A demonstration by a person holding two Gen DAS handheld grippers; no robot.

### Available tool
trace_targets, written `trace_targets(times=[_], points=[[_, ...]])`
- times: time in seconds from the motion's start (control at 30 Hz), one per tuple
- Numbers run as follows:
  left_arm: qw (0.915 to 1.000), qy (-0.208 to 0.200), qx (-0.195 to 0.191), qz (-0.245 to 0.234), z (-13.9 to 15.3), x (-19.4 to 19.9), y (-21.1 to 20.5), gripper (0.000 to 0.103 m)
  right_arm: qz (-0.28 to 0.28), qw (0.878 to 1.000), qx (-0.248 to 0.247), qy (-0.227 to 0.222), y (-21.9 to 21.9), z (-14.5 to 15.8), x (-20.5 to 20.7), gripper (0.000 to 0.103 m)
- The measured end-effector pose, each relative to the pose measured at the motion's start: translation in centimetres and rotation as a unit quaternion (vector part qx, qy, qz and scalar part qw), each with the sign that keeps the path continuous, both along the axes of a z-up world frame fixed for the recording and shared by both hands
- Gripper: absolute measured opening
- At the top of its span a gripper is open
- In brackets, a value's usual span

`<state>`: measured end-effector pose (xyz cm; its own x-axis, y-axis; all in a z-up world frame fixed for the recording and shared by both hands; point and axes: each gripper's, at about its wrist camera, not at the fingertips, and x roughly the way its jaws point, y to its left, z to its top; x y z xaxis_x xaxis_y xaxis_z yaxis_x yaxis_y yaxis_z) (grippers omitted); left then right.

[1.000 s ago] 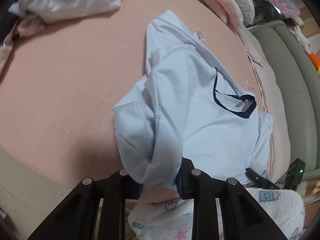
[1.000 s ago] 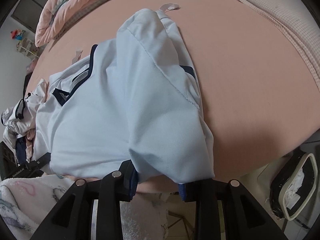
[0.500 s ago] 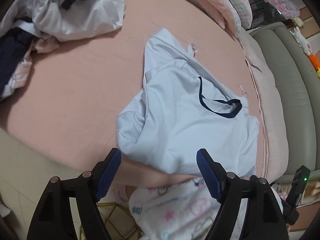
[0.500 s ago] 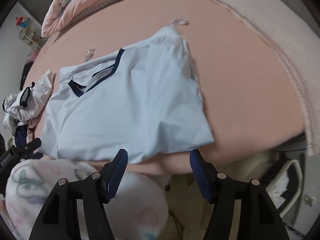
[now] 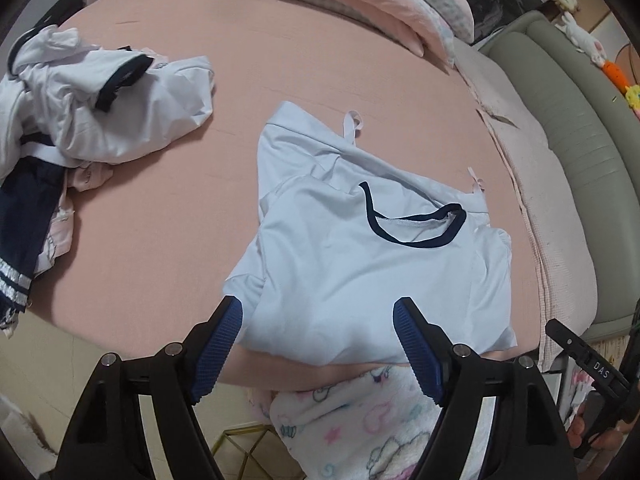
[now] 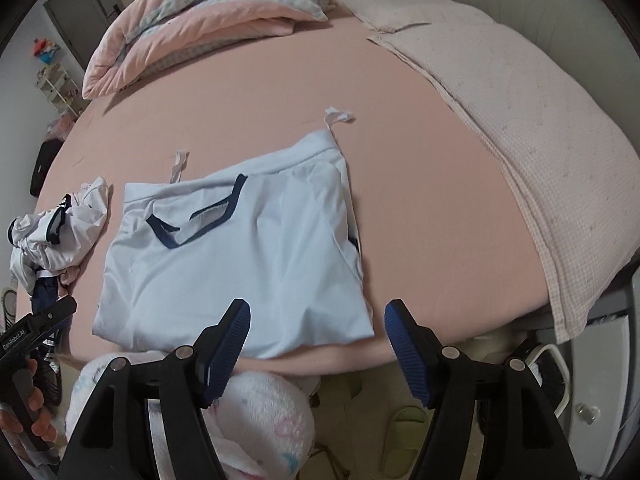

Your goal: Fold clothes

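Note:
A pale blue shirt with a dark navy collar lies folded flat on the pink bed near its front edge; in the right wrist view the same shirt shows as a rough rectangle. My left gripper hovers open over the shirt's near hem, nothing between its blue pads. My right gripper is open too, above the shirt's near right corner. Neither touches the cloth.
A heap of unfolded white and navy clothes lies at the left of the bed. A pink quilt is piled at the head. A beige blanket covers the right side. A person's fluffy sleeve is below the grippers.
Both grippers were shut on the shirt's edge a second ago; they have let go, opened and pulled back and up, and the shirt now lies flat.

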<state>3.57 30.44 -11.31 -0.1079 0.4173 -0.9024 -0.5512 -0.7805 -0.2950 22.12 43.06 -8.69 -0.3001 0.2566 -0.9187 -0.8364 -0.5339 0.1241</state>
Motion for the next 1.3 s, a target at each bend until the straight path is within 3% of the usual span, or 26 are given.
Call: trace_targets(times=[0.27,0.7,1.3], points=[[0.9978,0.041,-0.049,-0.019,-0.6,-2.2,2.6,0.077,0.011,0.999,-0.004,-0.030,3.0,-1.1,-2.0,0.069],[0.9953,0.063,-0.067,-0.031,-2.1,-8.7,8.3,0.077,-0.008,0.999,-0.015,-0.028,11.0,-2.2,-5.5,0.069],[0.9937,0.018,-0.098,-0.050,-7.4,-15.5,17.0,0.077,-0.022,0.995,-0.085,-0.046,21.5,-8.2,-11.0,0.069]])
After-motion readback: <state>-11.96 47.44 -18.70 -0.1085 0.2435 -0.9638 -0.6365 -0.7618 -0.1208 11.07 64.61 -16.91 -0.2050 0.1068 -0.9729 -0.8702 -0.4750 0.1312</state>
